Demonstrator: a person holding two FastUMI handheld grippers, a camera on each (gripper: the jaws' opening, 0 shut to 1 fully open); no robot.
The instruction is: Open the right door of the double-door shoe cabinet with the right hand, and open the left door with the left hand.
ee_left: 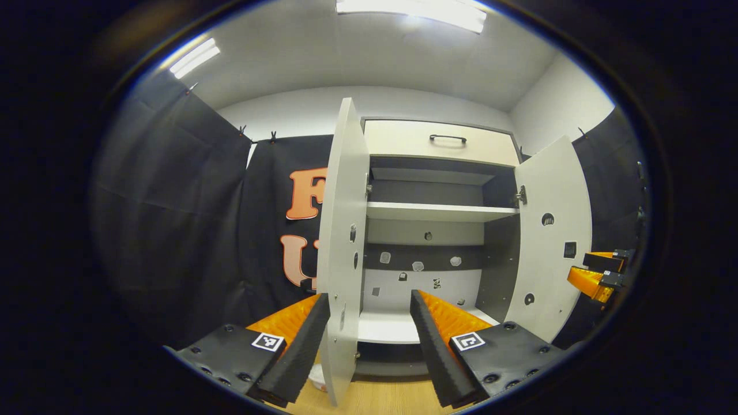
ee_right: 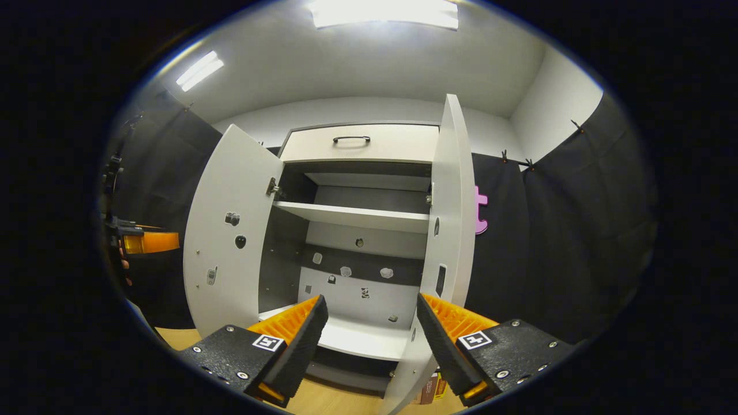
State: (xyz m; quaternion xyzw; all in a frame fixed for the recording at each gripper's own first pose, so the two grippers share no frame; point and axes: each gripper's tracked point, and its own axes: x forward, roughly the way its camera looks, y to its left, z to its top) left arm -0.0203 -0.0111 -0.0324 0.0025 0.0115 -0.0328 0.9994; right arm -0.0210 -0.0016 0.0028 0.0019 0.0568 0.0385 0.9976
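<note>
Tall white double-door shoe cabinet (ee_left: 441, 141) w/ dark interior stands against the booth wall, both doors swung wide: left door (ee_left: 344, 242) edge-on just ahead of left gripper (ee_left: 369, 323), right door (ee_right: 452, 230) edge-on near right gripper (ee_right: 372, 325). Both grippers wide open, holding nothing. Bare white shelf (ee_left: 438, 212) inside; black-handled drawer front (ee_right: 360, 144) on top.

This is a staged recording booth, not a lived-in home. Black cloth (ee_left: 173, 190) is clipped up as walls at 9 and 3 o'clock, with plain white wall (ee_left: 300, 112) above it and strip lights (ee_right: 383, 12) on the ceiling at 12 o'clock. A lone shoe cabinet (ee_right: 357, 144) stands on a wood-look floor (ee_left: 375, 397), its bare shelves (ee_left: 438, 212) holding nothing.
</note>
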